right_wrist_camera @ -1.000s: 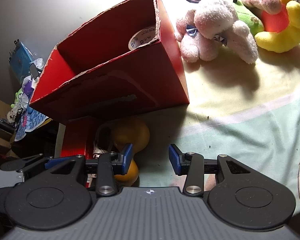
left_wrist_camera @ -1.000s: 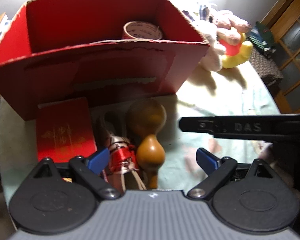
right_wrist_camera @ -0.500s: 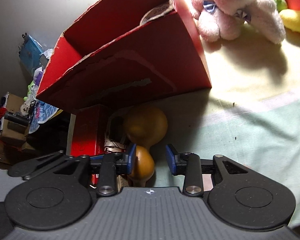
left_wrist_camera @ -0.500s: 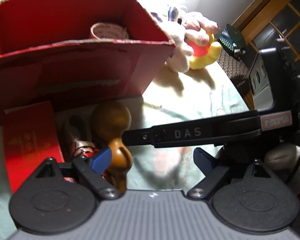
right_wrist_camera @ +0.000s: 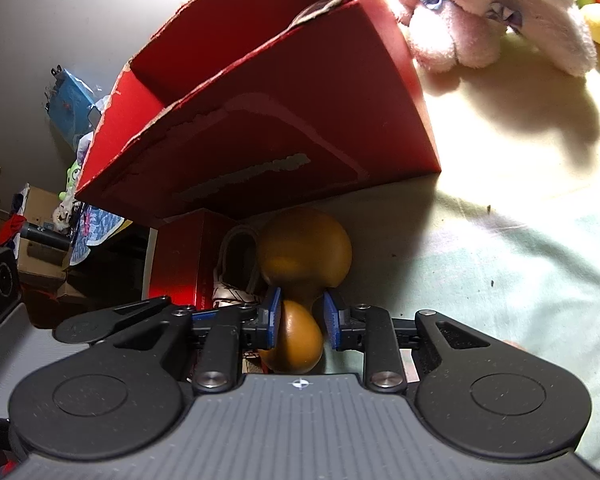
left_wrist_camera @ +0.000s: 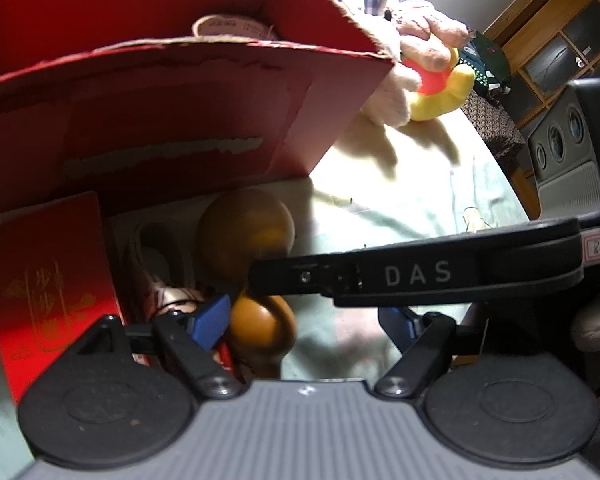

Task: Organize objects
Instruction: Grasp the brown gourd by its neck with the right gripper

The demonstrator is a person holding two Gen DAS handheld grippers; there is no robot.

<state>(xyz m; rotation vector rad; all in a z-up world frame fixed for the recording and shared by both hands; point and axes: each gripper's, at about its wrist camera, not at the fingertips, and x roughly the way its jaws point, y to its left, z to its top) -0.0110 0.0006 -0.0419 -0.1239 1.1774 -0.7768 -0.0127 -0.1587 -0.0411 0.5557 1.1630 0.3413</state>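
lying on the pale tablecloth (right_wrist_camera: 520,280), a brown gourd (right_wrist_camera: 300,280), big bulb toward the red cardboard box (right_wrist_camera: 300,120), small bulb toward the cameras. closing on the gourd's neck, the right gripper (right_wrist_camera: 300,322), blue pads flanking the narrow waist with the gourd between them (left pad looking against the surface, right pad showing a sliver of gap, so no firm squeeze showing yet). hovering just above and beside the same gourd, the left gripper (left_wrist_camera: 304,320), jaws wide but narrowing, one blue pad near the small bulb, nothing clamped. crossing the left view, a black finger of the right gripper marked "das".

resting just left of the gourd, a white cord and a small red-and-white item (left_wrist_camera: 168,296) (too dim to identify). lying flat farther left, a red packet with gold characters (left_wrist_camera: 48,280). standing just behind all of these, the red cardboard box, torn along the rim, holding a roll of tape (left_wrist_camera: 236,26) at its back. sitting beyond the box's right corner, a pink plush toy (right_wrist_camera: 496,12) and a yellow plush toy (left_wrist_camera: 440,92), well apart from the gourd.
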